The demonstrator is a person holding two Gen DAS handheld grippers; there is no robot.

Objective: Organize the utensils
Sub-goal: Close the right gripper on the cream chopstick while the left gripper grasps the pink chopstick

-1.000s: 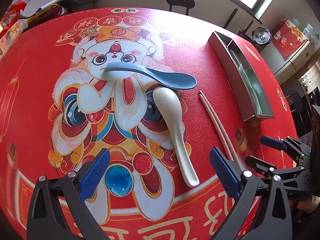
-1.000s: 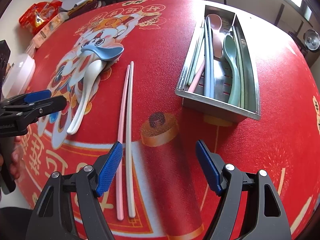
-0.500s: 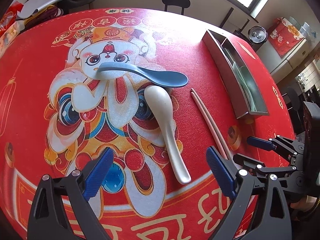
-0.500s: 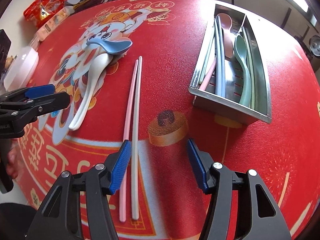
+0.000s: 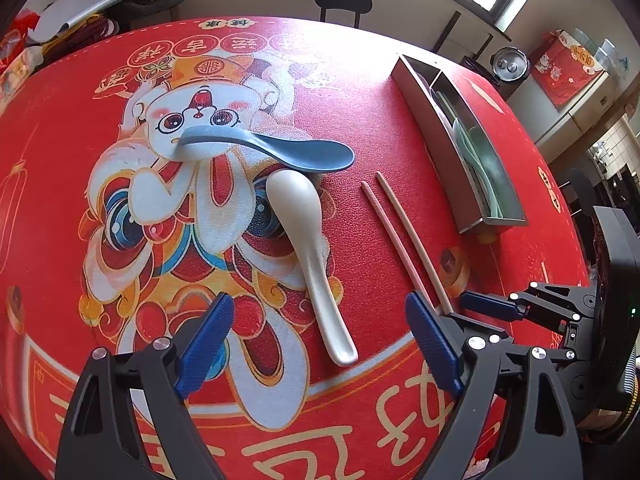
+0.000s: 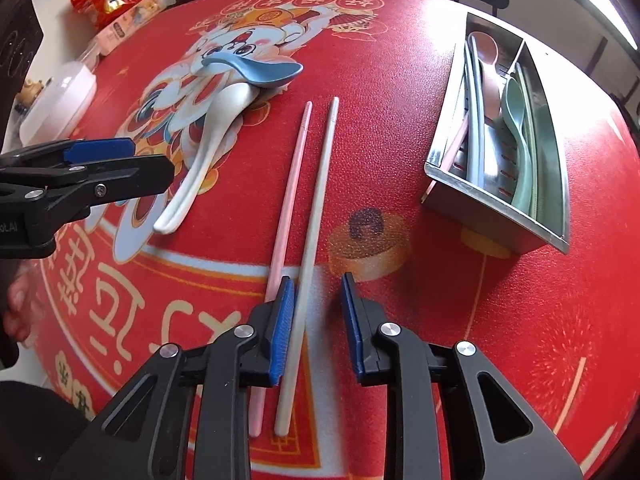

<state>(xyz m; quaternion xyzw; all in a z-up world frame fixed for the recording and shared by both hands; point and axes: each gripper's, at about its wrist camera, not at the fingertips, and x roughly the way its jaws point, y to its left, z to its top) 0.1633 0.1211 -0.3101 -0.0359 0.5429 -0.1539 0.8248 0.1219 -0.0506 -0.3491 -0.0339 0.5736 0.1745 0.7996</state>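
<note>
Fingers of the right gripper (image 6: pixel 316 320) are closing around the white chopstick (image 6: pixel 310 248), which lies between them low on its shaft; the left pad looks to be against it, the right pad is not yet on it. Its pink chopstick (image 6: pixel 286 208) partner lies just outside the left finger, so I judge only the white one will be taken. Beside it, the left gripper (image 5: pixel 320 344) hangs above the red worktop (image 5: pixel 360 128) with its fingers wide, narrowing a little, nothing between them; the white spoon (image 5: pixel 308 248) handle points up into that gap, likely its next pick. Farther off, the blue spoon (image 5: pixel 280 150) rests across the white spoon's bowl. Farthest right stands the steel utensil tray (image 6: pixel 440 168), already holding spoons and chopsticks, the likely destination.
</note>
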